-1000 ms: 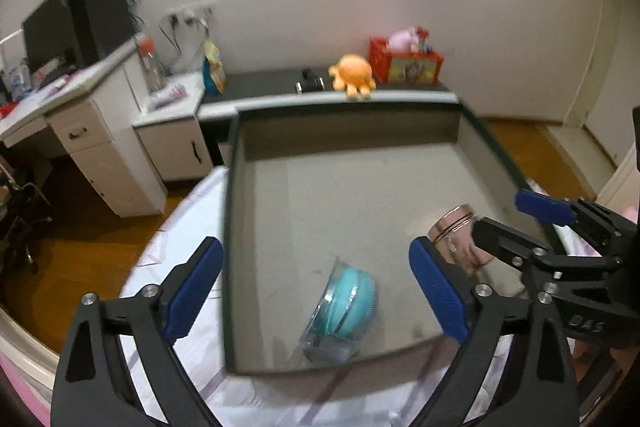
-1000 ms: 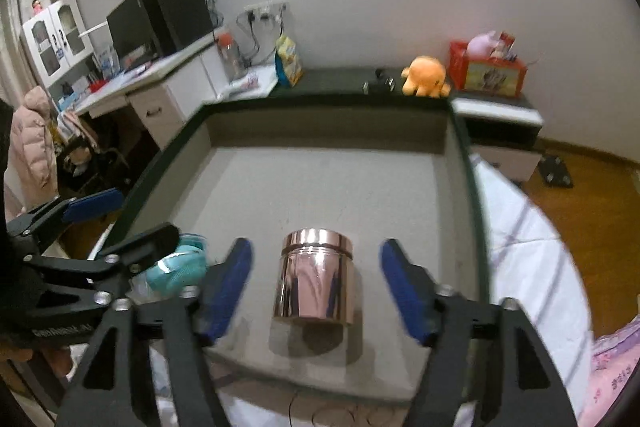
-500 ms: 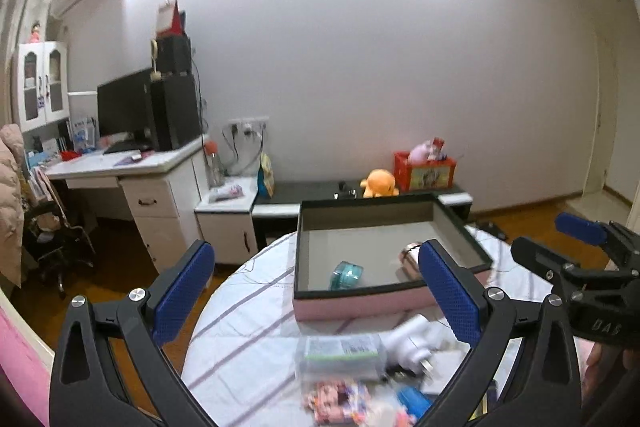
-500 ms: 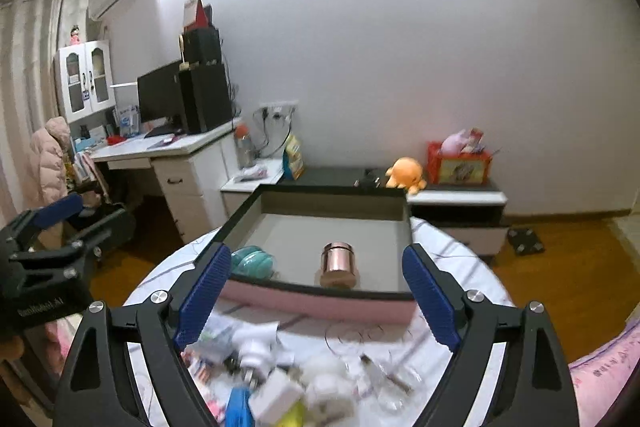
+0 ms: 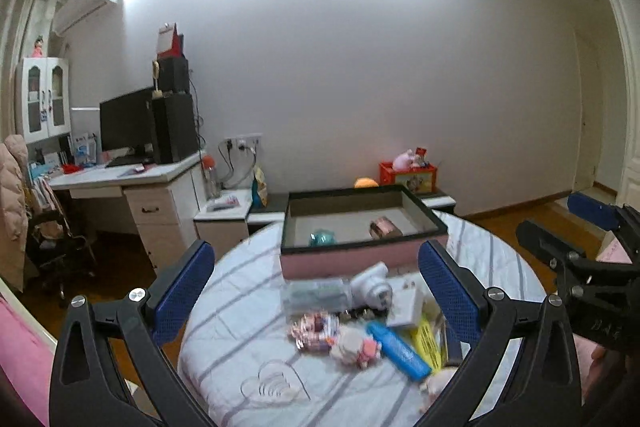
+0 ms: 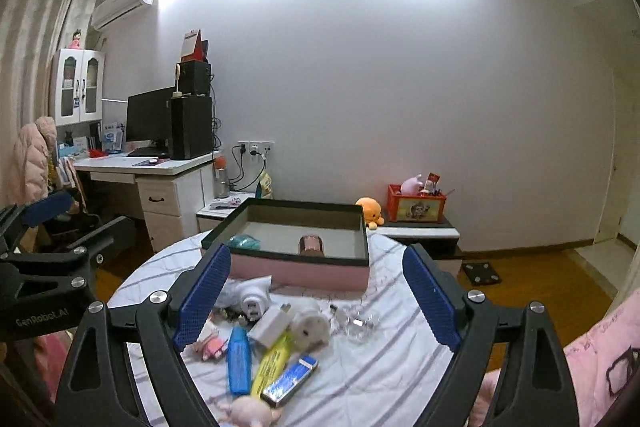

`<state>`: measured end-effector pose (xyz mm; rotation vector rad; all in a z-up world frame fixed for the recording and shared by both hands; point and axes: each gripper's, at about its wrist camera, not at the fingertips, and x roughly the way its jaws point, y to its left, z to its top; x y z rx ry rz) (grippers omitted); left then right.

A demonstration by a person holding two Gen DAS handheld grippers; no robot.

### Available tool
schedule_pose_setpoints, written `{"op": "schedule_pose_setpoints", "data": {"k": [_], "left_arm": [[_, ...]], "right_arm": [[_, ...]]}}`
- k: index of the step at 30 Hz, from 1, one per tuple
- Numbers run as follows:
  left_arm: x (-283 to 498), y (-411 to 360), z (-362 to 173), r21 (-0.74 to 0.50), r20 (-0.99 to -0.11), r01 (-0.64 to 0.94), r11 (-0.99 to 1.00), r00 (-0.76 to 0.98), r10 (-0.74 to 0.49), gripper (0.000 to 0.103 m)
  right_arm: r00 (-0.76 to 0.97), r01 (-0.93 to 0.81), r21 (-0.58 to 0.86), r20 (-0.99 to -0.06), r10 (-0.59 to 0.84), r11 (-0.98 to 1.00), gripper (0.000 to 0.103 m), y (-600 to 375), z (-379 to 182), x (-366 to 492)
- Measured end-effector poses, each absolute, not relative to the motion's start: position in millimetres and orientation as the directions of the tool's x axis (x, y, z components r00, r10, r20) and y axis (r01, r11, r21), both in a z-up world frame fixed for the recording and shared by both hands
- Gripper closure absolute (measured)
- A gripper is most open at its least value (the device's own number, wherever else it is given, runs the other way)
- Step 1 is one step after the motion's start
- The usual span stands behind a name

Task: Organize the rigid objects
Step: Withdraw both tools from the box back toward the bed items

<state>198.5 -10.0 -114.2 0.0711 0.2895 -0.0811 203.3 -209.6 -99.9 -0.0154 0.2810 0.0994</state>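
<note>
A pink box with a dark rim [image 5: 362, 261] [image 6: 298, 271] stands at the far side of a round striped table. It holds a copper tin [image 5: 385, 227] [image 6: 311, 245] and a teal item [image 5: 323, 237] [image 6: 245, 241]. Loose items lie in front of it: a white camera [image 5: 374, 289], a clear case [image 5: 316, 295], a white charger [image 5: 406, 303] [image 6: 270, 321], a blue tube [image 5: 398, 349] [image 6: 239, 359], a yellow pack [image 6: 272, 361]. My left gripper [image 5: 316, 297] and right gripper [image 6: 316, 303] are both open and empty, held back above the pile.
The round table [image 5: 236, 311] has a striped cloth. A white desk with a monitor [image 5: 128, 183] stands left. A low dark cabinet [image 6: 416, 229] with an orange plush toy [image 6: 370, 209] and a red box [image 6: 416, 207] stands behind. Pink bedding [image 6: 600, 355] lies right.
Both grippers have pulled up and back from inside the box, empty, leaving the copper tin and teal item in it. The pile of loose items has come into view.
</note>
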Motion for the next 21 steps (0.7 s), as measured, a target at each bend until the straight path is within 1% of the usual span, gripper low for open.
{"op": "schedule_pose_setpoints", "data": {"k": [5, 9, 12, 16, 19, 21], "left_arm": [[197, -6, -128, 0.041, -0.325, 0.089, 0.995, 0.943, -0.071, 0.000], [199, -11, -148, 0.018, -0.386, 0.106, 0.994, 0.918, -0.091, 0.000], [199, -18, -172, 0.025, -0.456, 0.153, 0.988, 0.881, -0.125, 0.000], [198, -14, -198, 0.050, -0.521, 0.136, 0.989, 0.849, -0.090, 0.000], [197, -1, -205, 0.043, -0.533, 0.089, 0.995, 0.845, -0.052, 0.000], [196, 7, -204, 0.046, -0.529, 0.063, 0.997, 0.848, -0.029, 0.000]], "right_arm": [[0.949, -0.076, -0.006, -0.308, 0.071, 0.997, 0.014, -217, -110, 197], [0.939, -0.052, -0.010, -0.340, 0.045, 0.999, 0.014, -221, -124, 194], [0.917, -0.030, -0.005, -0.398, 0.026, 1.000, 0.014, -229, -141, 199], [0.868, -0.052, 0.043, -0.491, 0.067, 0.998, 0.014, -233, -170, 201], [0.828, -0.084, 0.076, -0.549, 0.112, 0.994, 0.014, -218, -193, 199], [0.813, -0.091, 0.092, -0.569, 0.127, 0.992, 0.014, -209, -203, 197]]}}
